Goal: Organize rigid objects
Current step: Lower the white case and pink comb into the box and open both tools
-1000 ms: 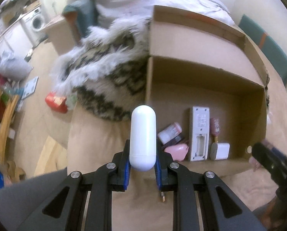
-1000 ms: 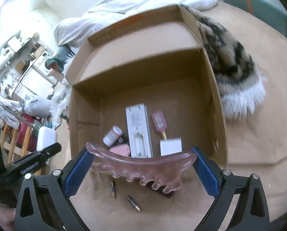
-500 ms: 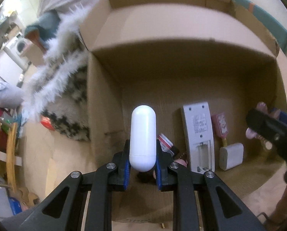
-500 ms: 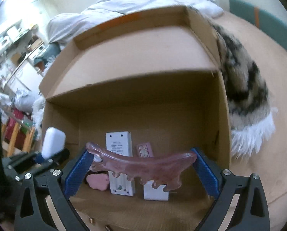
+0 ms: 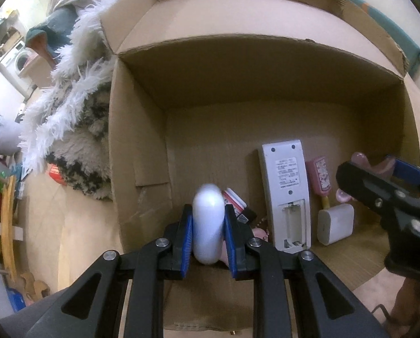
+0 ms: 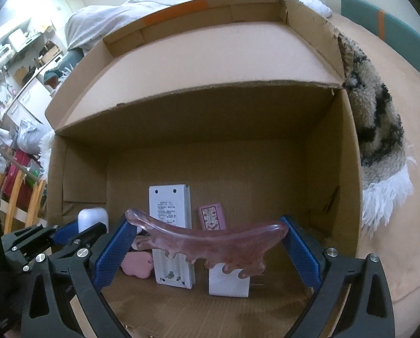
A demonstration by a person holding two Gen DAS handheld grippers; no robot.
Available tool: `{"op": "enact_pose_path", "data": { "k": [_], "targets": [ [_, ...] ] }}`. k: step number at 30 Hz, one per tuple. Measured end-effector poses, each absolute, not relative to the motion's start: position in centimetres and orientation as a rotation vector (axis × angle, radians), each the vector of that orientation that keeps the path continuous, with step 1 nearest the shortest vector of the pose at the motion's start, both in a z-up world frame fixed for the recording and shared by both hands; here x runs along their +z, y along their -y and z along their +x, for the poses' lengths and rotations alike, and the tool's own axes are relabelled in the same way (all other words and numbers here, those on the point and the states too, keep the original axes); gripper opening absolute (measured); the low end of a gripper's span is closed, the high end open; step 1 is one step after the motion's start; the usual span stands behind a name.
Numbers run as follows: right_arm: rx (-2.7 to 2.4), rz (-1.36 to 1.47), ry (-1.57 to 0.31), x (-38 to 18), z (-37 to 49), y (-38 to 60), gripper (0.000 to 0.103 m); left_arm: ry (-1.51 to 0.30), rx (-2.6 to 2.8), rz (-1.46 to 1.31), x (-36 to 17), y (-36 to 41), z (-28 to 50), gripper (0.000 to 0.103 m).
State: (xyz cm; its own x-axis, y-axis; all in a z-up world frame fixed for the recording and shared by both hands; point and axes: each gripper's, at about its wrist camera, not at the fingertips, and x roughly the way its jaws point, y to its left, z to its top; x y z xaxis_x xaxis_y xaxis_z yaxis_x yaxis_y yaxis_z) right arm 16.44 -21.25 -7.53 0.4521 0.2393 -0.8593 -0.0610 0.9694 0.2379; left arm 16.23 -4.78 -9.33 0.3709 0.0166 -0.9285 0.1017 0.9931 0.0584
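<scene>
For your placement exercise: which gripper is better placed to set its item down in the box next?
Probably left: the white capsule in the left gripper sits low over the cardboard box floor; its jaws look slightly parted.

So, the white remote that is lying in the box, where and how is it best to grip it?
Grip the white remote across its narrow width at mid-body, coming from above. It lies flat, back up, and its long straight sides suit the fingers. The pink brush crowds one side.

- Warm, dim indoor light; brightest at upper left in both views.
- Brown cardboard box (image 5: 266, 107) interior shadowed.
- Strong fisheye bending, dark corners.
- White rounded plastic capsule (image 5: 208, 222) motion-blurred on top.
</scene>
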Motion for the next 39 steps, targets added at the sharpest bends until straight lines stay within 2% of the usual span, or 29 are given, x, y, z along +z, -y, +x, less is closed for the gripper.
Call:
{"op": "enact_pose_path", "data": {
  "k": [16, 17, 18, 19, 20, 22, 39],
  "targets": [
    [0.214, 0.262, -1.035, -6.7, 16.3, 21.9, 0.103, -1.183, -0.044, 0.138, -8.9, 5.8, 16.0, 0.020],
    [0.215, 0.266, -1.036, -6.7, 16.2, 22.1, 0.103, -1.182, -0.043, 0.138, -8.8, 5.8, 16.0, 0.022],
    [0.214, 0.266, -1.034, -6.7, 16.2, 22.1, 0.103, -1.180, -0.045, 0.136, -8.7, 5.9, 15.9, 0.031],
    [0.211, 0.262, -1.029, -6.6, 16.1, 22.2, 0.103, -1.176, -0.045, 0.135, -8.5, 6.0, 15.9, 0.046],
    [0.210, 0.259, -1.025, -6.5, 16.1, 22.2, 0.103, -1.172, -0.043, 0.136, -8.2, 6.3, 15.6, 0.054],
    [0.209, 0.257, -1.019, -6.3, 16.0, 22.2, 0.103, -1.158, -0.056, 0.125, -7.8, 6.5, 15.5, 0.059],
    [0.181, 0.243, -1.029, -6.4, 16.6, 22.0, 0.103, -1.179, -0.050, 0.125, -7.7, 6.7, 15.6, 0.059]
  ]
}}
